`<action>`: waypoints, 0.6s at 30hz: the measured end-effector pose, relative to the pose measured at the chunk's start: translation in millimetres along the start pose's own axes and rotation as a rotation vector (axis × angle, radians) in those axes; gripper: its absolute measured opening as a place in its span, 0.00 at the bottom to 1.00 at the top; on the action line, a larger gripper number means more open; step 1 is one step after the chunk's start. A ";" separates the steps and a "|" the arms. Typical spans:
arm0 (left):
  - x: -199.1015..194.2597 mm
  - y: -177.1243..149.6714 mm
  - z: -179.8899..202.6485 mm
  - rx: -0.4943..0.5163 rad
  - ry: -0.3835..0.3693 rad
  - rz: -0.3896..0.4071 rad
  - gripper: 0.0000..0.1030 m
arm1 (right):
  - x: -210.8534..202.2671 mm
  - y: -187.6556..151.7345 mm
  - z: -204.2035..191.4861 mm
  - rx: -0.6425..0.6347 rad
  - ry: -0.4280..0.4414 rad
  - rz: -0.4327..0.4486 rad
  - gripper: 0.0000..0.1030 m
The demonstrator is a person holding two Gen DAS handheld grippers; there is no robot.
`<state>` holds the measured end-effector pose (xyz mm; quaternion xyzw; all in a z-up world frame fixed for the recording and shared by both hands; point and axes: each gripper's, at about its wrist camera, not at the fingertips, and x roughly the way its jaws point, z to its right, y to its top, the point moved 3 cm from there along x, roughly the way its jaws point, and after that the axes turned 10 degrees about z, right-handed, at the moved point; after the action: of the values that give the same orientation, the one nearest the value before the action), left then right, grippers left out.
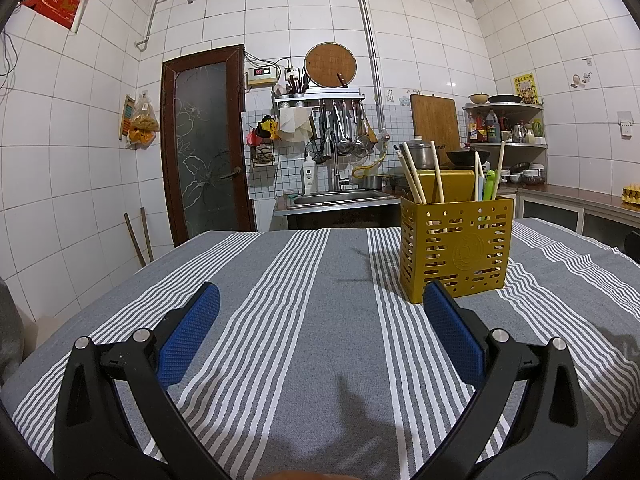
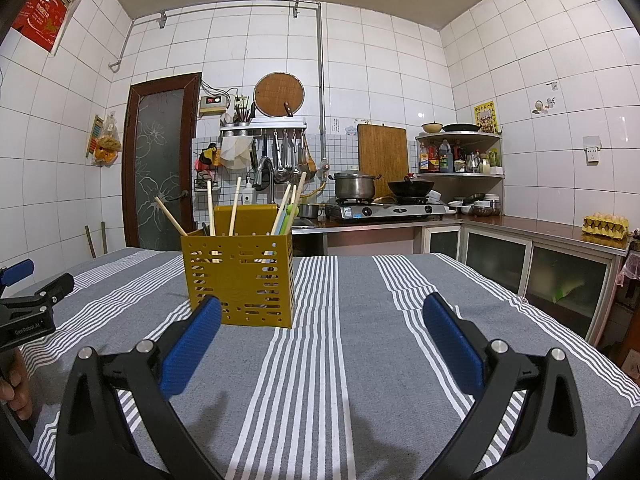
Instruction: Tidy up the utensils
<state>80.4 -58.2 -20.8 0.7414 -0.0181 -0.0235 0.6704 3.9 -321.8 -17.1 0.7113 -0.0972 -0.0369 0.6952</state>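
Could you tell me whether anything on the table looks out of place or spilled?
Nothing stands out. The yellow utensil holder stands upright on the striped tablecloth with chopsticks leaning loosely inside. Both the left gripper and right gripper are open and empty.

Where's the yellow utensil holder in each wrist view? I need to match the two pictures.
Left wrist view: the yellow utensil holder sits right of centre, just beyond the right finger of the left hand-held gripper.
Right wrist view: it sits left of centre, behind the left finger of the right hand-held gripper.
Shared landmark: the brown door.
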 end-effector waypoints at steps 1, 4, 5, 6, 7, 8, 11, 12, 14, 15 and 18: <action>-0.7 -0.1 1.4 0.000 0.000 0.000 0.95 | 0.1 -0.2 0.1 0.000 0.000 0.000 0.95; -0.9 -0.1 1.2 0.001 0.001 0.000 0.95 | 0.0 -0.2 0.2 0.000 0.000 -0.001 0.95; -0.2 -0.1 0.4 0.001 0.000 -0.001 0.95 | 0.0 -0.2 0.2 0.000 0.000 -0.001 0.95; -0.6 0.0 0.8 0.001 0.000 -0.001 0.95 | 0.1 0.1 0.1 0.000 0.000 0.000 0.95; -1.0 0.0 1.2 0.001 0.000 0.000 0.95 | 0.0 -0.1 0.2 0.000 0.000 -0.001 0.95; -0.3 0.1 0.4 0.001 0.000 0.000 0.95 | 0.2 0.1 0.2 0.000 0.000 -0.001 0.95; -0.1 0.1 0.0 -0.001 0.000 -0.001 0.95 | -0.1 -0.1 0.3 0.000 0.000 -0.001 0.95; 0.0 0.1 -0.1 -0.001 0.000 -0.001 0.95 | 0.0 0.0 0.3 0.000 0.000 -0.001 0.95; -0.2 0.1 0.2 -0.001 0.000 -0.001 0.95 | -0.1 0.0 0.3 0.000 0.000 -0.001 0.95; -0.6 0.2 0.8 0.000 0.000 -0.001 0.95 | 0.0 0.2 0.2 0.000 0.000 -0.001 0.95; 0.0 0.2 -0.1 0.001 0.000 0.000 0.95 | 0.1 0.3 0.3 0.000 0.000 -0.001 0.95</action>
<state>80.4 -58.1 -20.5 0.7417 -0.0178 -0.0235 0.6701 4.0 -322.1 -16.9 0.7115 -0.0967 -0.0373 0.6950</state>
